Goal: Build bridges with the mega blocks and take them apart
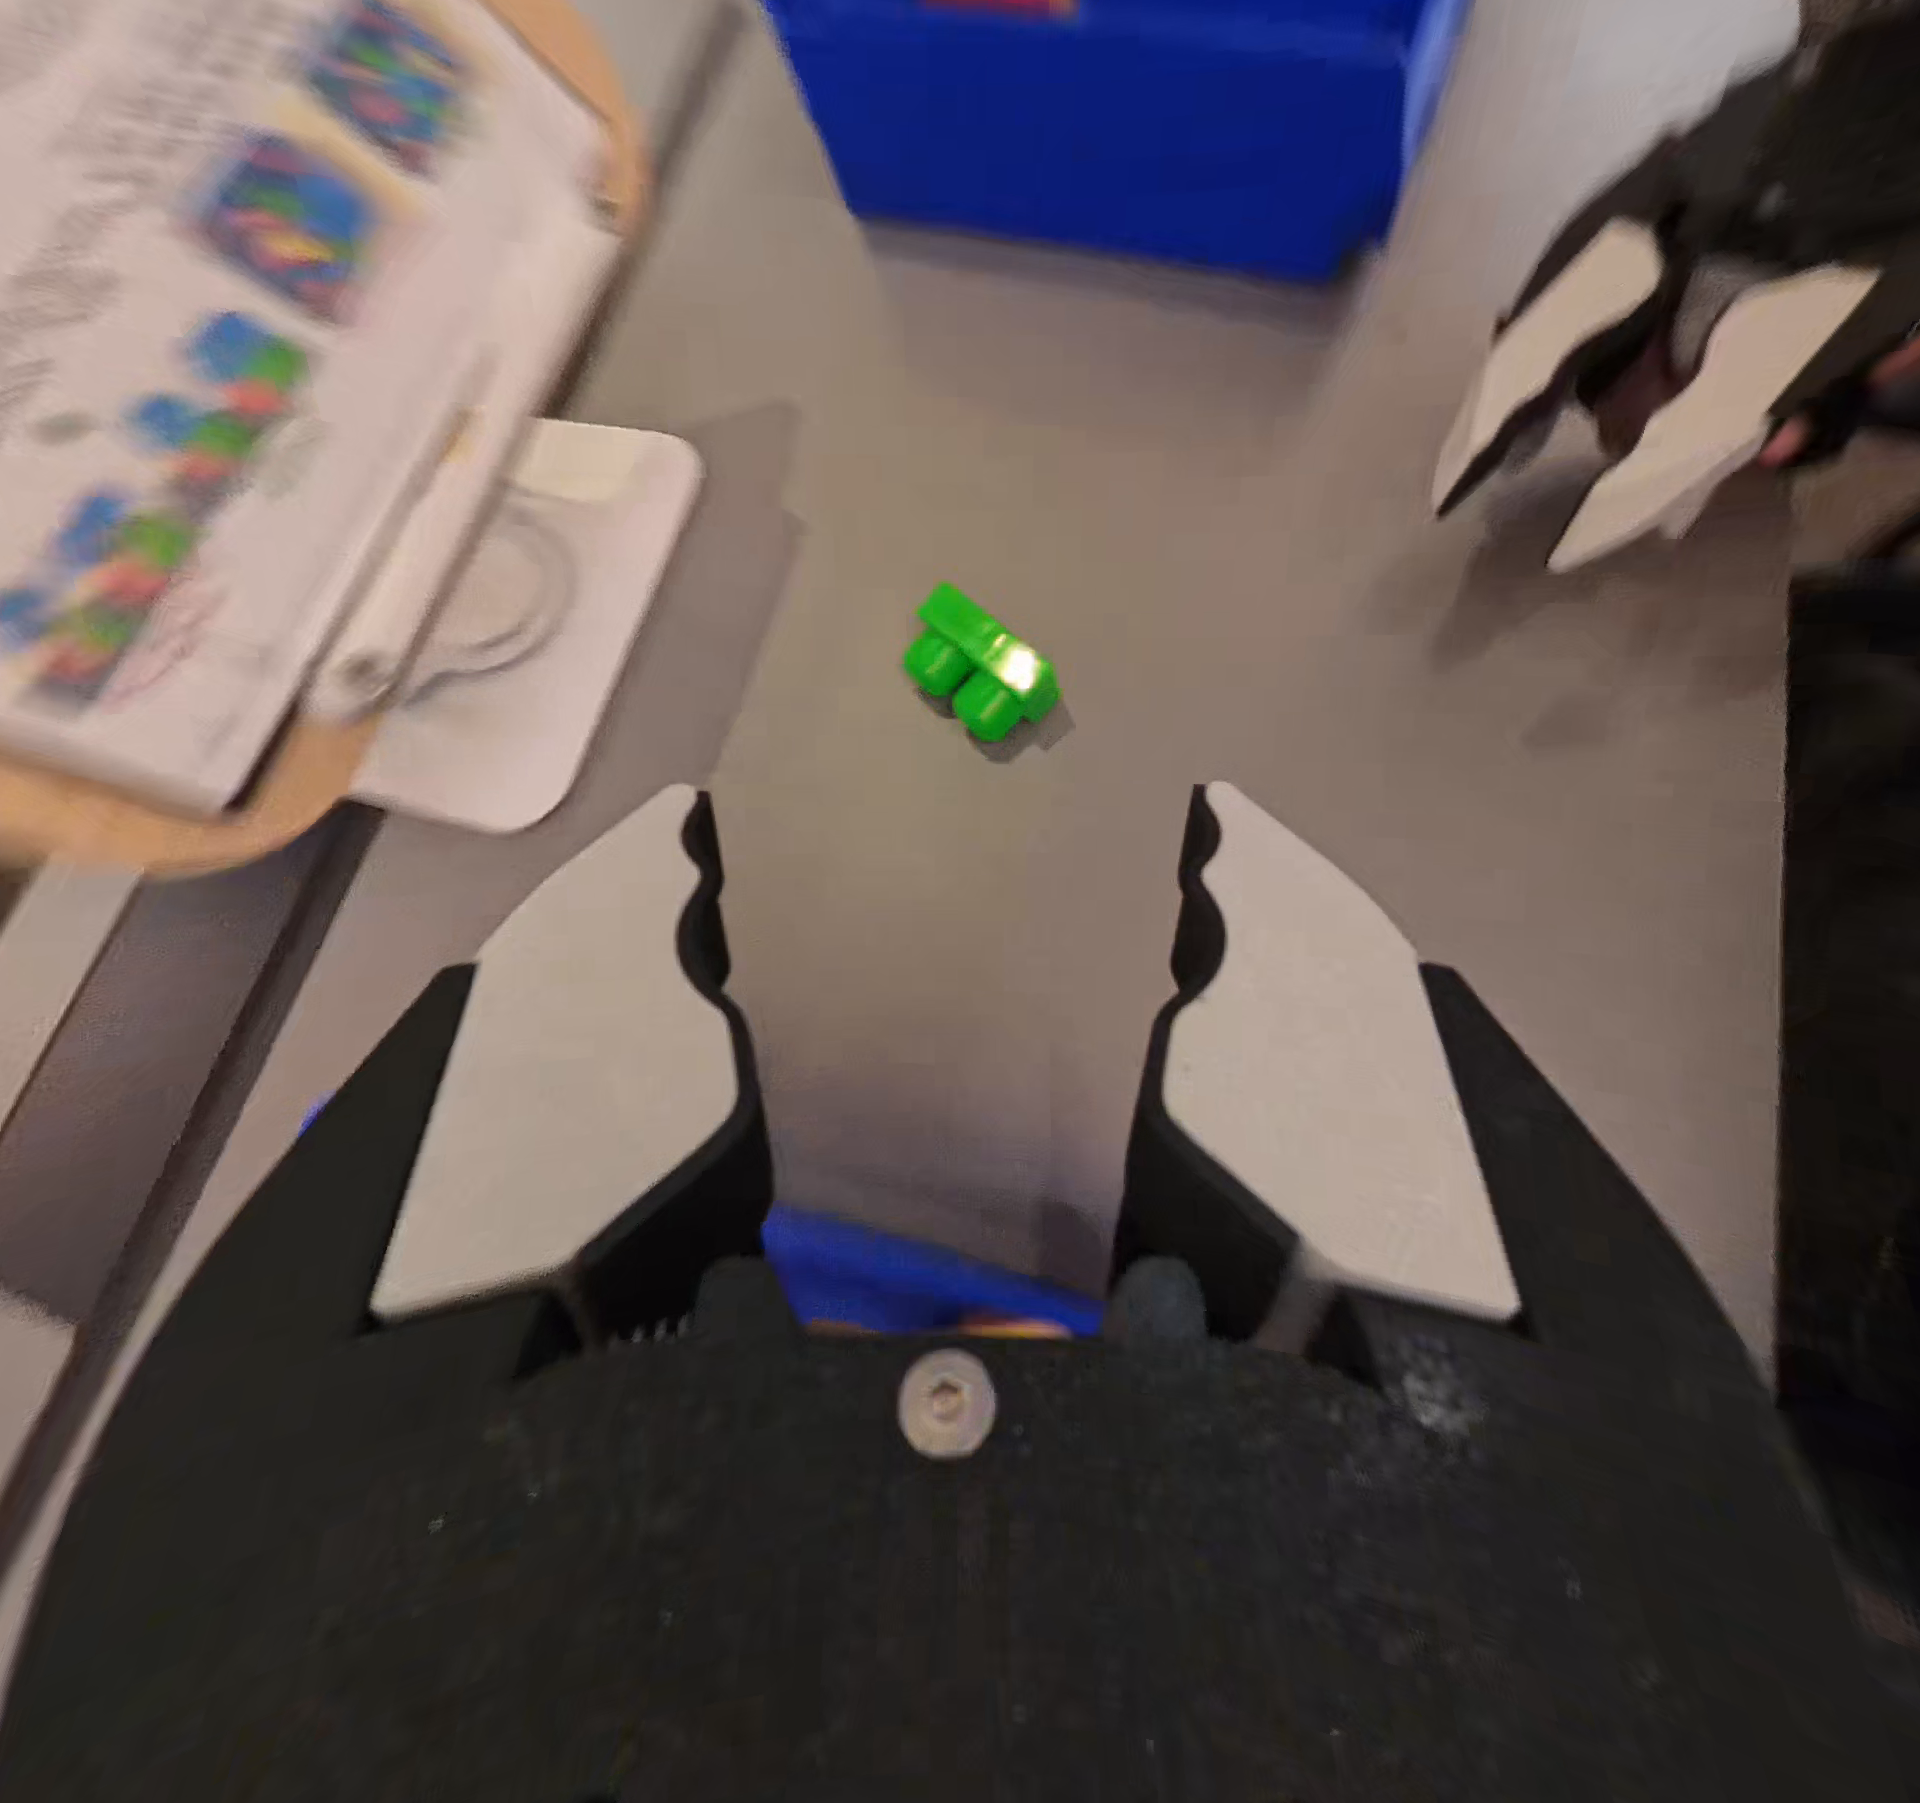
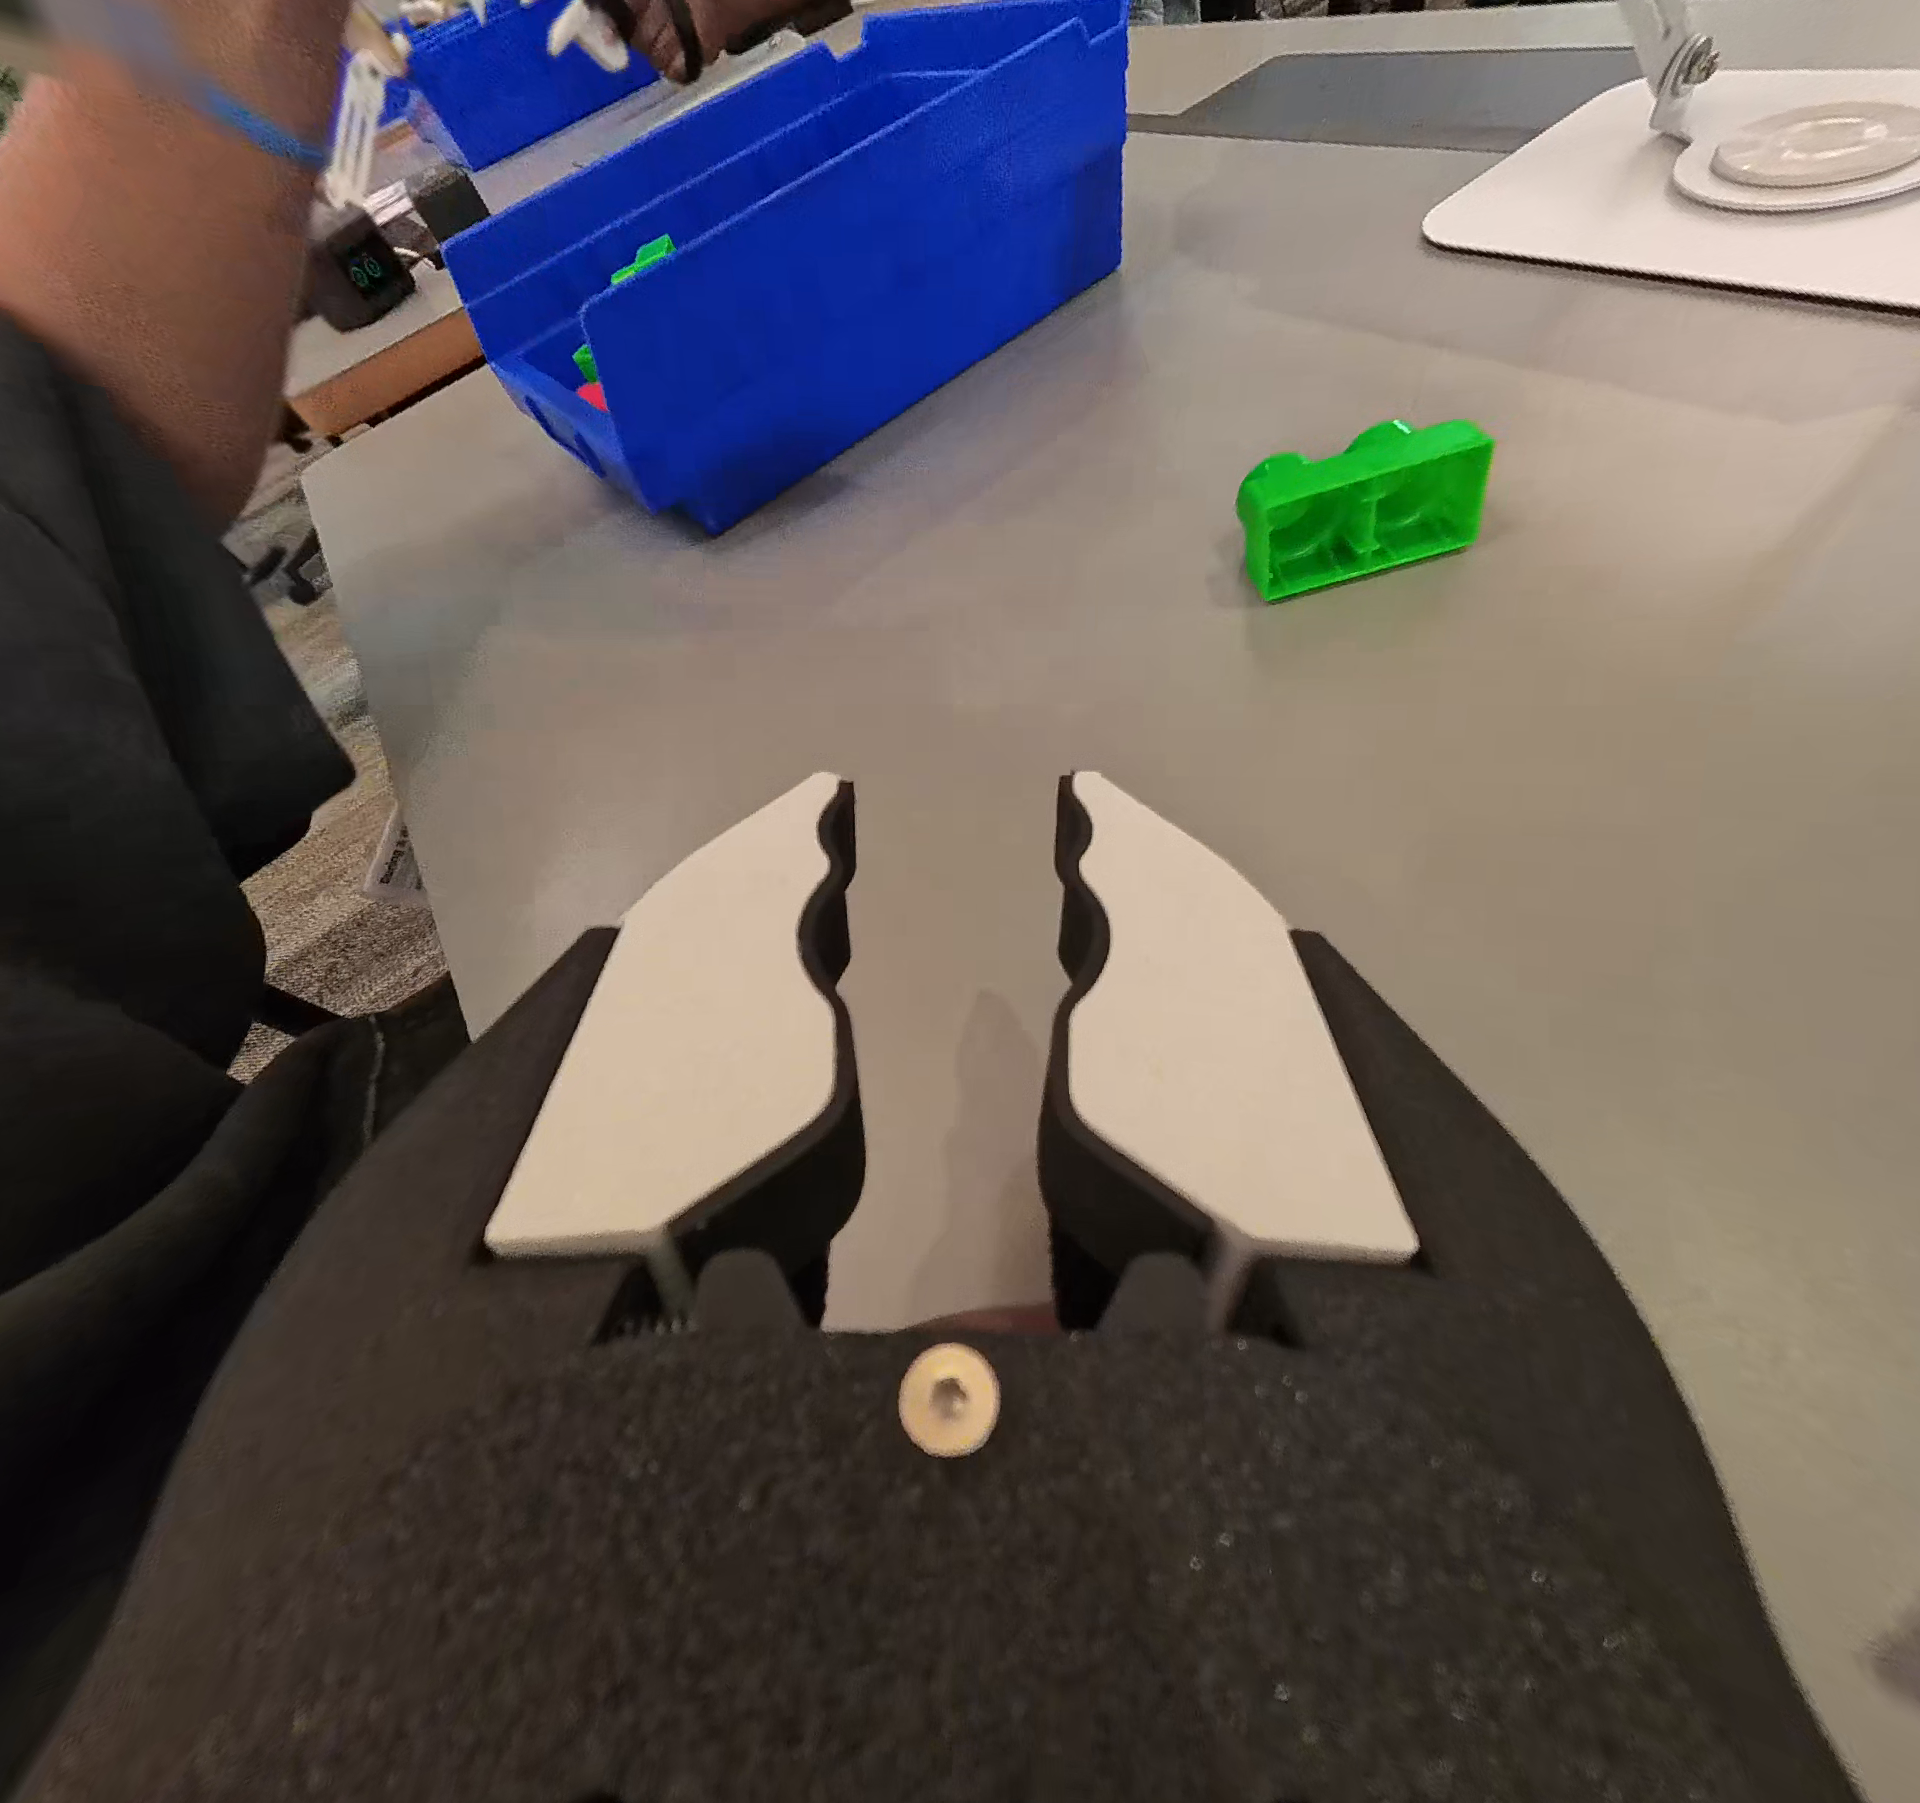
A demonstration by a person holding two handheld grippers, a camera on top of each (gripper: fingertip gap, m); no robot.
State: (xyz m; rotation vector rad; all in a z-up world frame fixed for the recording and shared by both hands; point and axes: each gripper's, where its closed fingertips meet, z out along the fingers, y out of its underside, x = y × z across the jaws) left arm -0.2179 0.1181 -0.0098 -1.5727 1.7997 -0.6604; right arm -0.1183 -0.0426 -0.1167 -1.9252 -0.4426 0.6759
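Green block (image 1: pixel 982 664) lies on its side ahead of the released, empty left gripper (image 1: pixel 951 797).

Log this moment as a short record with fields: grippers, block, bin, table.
left gripper: open, empty, pointing at the green block
right gripper: open, empty, above the table
green block: alone on the table, lying on its side, hollow underside facing the right wrist view, studs facing the left
blue bin: on the table, holds green and red blocks
table: grey
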